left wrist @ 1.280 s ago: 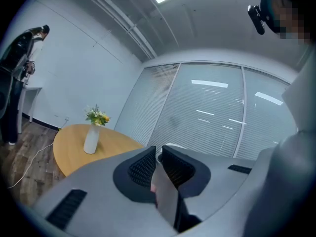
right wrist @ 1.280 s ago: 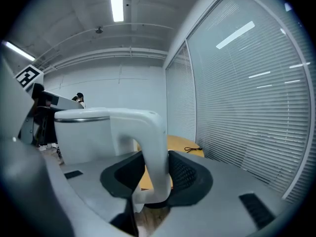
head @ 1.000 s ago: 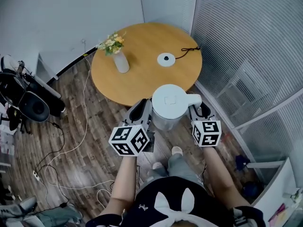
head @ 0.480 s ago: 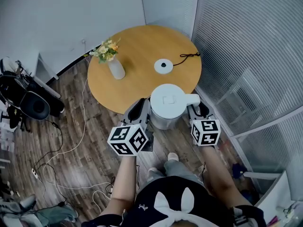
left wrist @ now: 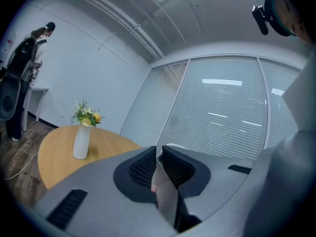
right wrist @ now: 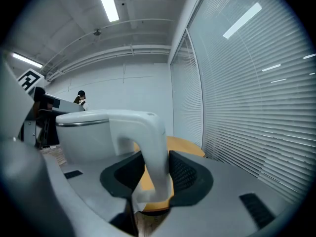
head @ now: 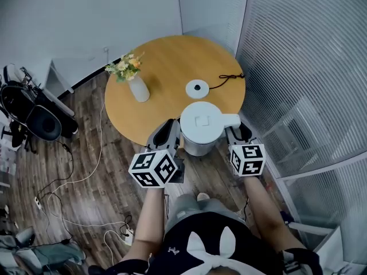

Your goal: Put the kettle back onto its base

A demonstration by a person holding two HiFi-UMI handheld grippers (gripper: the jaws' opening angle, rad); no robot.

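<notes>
The white kettle [head: 200, 122] hangs over the near edge of the round wooden table [head: 166, 62]. My right gripper [head: 236, 132] is shut on its handle [right wrist: 150, 147]; the kettle body [right wrist: 84, 137] fills the left of the right gripper view. My left gripper [head: 170, 129] sits against the kettle's left side, and in the left gripper view [left wrist: 159, 159] its pads stand almost together. The round white base [head: 197, 87] lies on the table just beyond the kettle, with its black cord [head: 226, 78] trailing right.
A white vase of flowers [head: 136, 87] stands on the table's left part. A glass wall with blinds [head: 298, 67] runs close on the right. Dark equipment [head: 34, 119] and loose cables [head: 86, 171] lie on the wooden floor at left.
Both grippers and the kettle have moved forward toward the table. The kettle now overlaps the table's near edge and stands closer to the base.
</notes>
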